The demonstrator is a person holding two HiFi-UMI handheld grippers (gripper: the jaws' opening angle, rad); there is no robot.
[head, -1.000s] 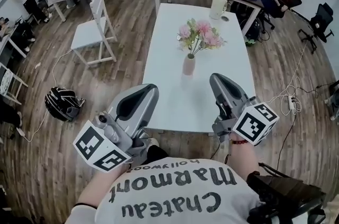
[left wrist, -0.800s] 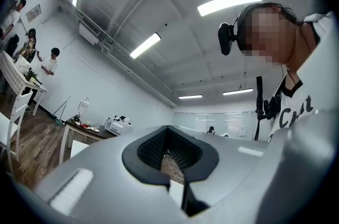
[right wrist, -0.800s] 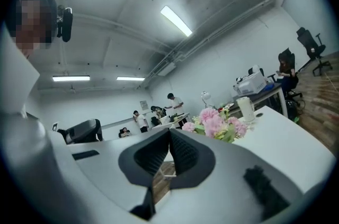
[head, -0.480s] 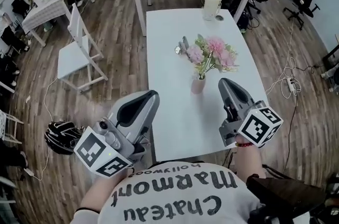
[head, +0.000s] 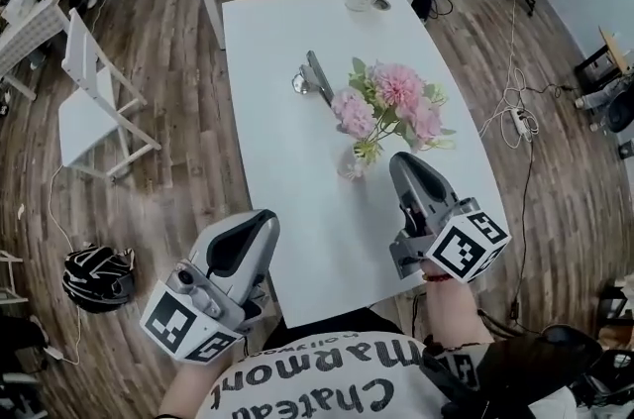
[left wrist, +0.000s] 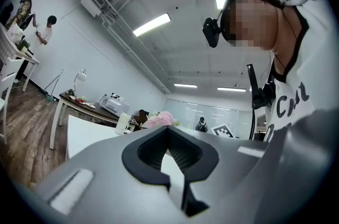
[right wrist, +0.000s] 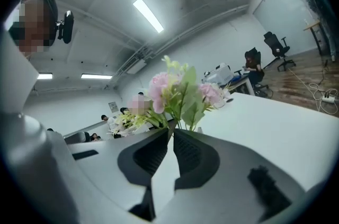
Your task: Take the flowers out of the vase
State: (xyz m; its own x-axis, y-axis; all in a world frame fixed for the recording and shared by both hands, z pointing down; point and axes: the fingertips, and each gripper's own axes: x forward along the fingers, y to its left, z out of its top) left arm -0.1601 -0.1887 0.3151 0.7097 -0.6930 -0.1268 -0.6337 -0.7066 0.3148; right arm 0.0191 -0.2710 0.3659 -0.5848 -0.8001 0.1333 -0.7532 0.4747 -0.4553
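The right tongs (head: 401, 161) and left tongs (head: 265, 221) were pressed together, empty — the right one just right of the vase (head: 352, 165) of flowers (head: 391, 102).

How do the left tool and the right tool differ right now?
The right tool is over the table, its tip close beside the vase; the left tool sits at the table's left edge, farther from the vase. The flowers loom large in the right tool's view, small in the left tool's. Both are shut and empty.
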